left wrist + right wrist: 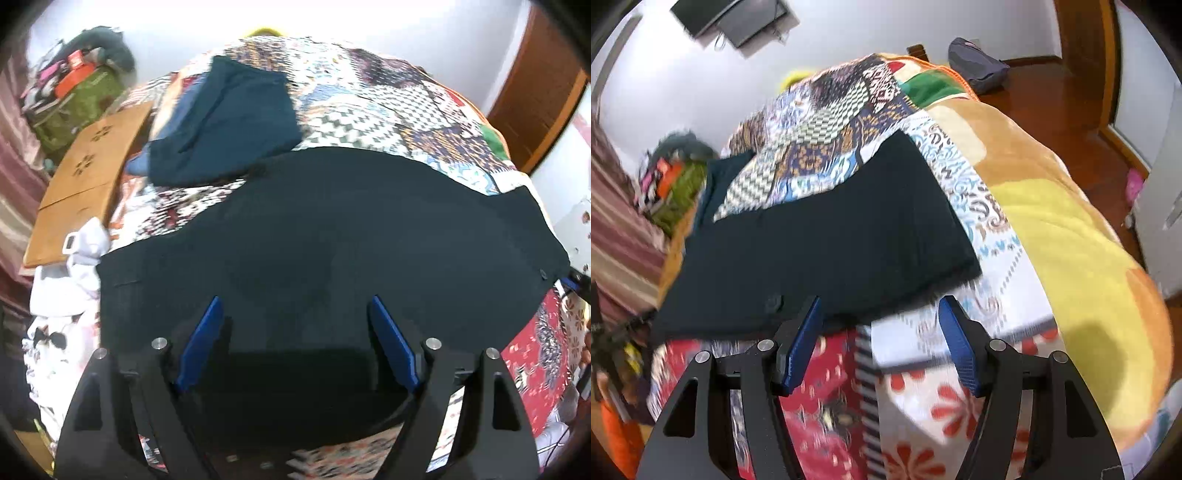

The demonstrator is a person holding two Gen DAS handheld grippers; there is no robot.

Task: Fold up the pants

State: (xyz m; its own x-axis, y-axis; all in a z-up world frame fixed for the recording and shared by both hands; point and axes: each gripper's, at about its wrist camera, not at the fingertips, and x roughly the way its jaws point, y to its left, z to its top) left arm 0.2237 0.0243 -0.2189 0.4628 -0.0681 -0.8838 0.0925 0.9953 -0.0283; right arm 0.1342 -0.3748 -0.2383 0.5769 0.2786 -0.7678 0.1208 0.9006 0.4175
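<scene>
- The pants (332, 236) fill the middle of the left wrist view, directly beyond and beneath the left hand-held gripper (295, 343), whose blue pads (201, 343) stand over the dark cloth at the lower centre of the frame.
- In the right wrist view the pants (831, 236) lie across the centre, their near edge just above the right hand-held gripper (879, 343) at the lower middle; the left pad overlaps that edge, while the gap between the pads shows only the quilt (916, 343).
- The pants are black, spread flat on the bed's patchwork quilt (369, 103), with a small button (543, 274) near the right edge of the left view.
- A folded teal garment (229, 122) lies on the quilt at upper left, apart from the pants.
- Both hand-held grippers tilt steeply down toward the bed.
- Each is released: pads apart, gripping nothing.
</scene>
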